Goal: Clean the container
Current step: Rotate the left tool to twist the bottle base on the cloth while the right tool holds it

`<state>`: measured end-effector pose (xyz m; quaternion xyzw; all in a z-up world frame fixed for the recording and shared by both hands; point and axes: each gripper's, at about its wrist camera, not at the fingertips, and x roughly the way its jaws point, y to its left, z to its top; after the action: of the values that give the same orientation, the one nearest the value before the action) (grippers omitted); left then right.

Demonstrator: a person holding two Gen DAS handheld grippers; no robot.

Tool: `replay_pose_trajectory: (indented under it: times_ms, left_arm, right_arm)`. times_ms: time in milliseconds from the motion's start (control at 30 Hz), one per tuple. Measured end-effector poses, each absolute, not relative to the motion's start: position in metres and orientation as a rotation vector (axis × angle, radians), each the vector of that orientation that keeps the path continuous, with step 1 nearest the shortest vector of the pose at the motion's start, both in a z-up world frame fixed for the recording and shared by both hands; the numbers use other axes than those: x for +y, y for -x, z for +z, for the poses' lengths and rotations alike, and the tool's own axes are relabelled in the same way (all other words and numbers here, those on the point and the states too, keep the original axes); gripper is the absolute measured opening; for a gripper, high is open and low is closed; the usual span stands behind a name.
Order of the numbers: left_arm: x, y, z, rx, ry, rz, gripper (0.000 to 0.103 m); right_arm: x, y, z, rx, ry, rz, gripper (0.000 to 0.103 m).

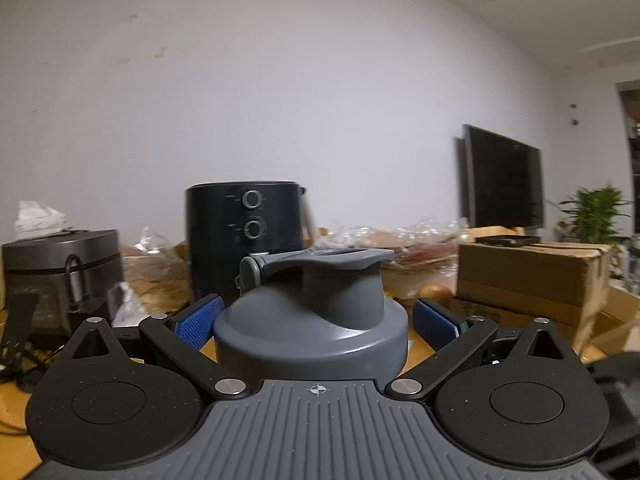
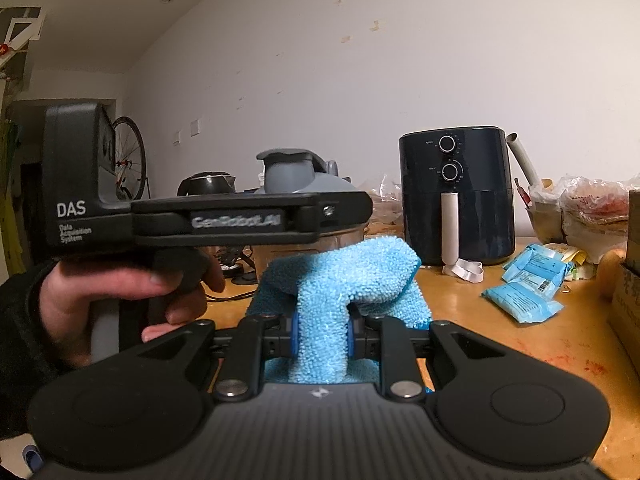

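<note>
My right gripper (image 2: pixel 322 336) pinched the blue microfibre cloth (image 2: pixel 344 280); left gripper (image 1: pixel 316 320) gaped around the grey-lidded container (image 1: pixel 312 320), unclamped. Risk: wiping could shove it along the table (image 2: pixel 520 344).

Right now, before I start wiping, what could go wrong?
1. The left gripper has its pads beside the lid, but a firm grip is not evident. The container could twist or slip under wiping.
2. The cloth bunched in the right gripper blocks much of that camera's view, so contact is hard to judge.
</note>
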<state>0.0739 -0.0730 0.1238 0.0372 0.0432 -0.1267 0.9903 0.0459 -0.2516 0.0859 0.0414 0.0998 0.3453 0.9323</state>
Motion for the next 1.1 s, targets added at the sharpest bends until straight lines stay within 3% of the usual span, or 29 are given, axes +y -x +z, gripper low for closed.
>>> replay_pose_trajectory:
  times_ms: [1100]
  left_arm:
    - [-0.110,-0.077,0.126,0.094,-0.073,0.066,0.103]
  right_arm:
    - [-0.257,-0.045,0.083,0.218,-0.101,0.693,0.019]
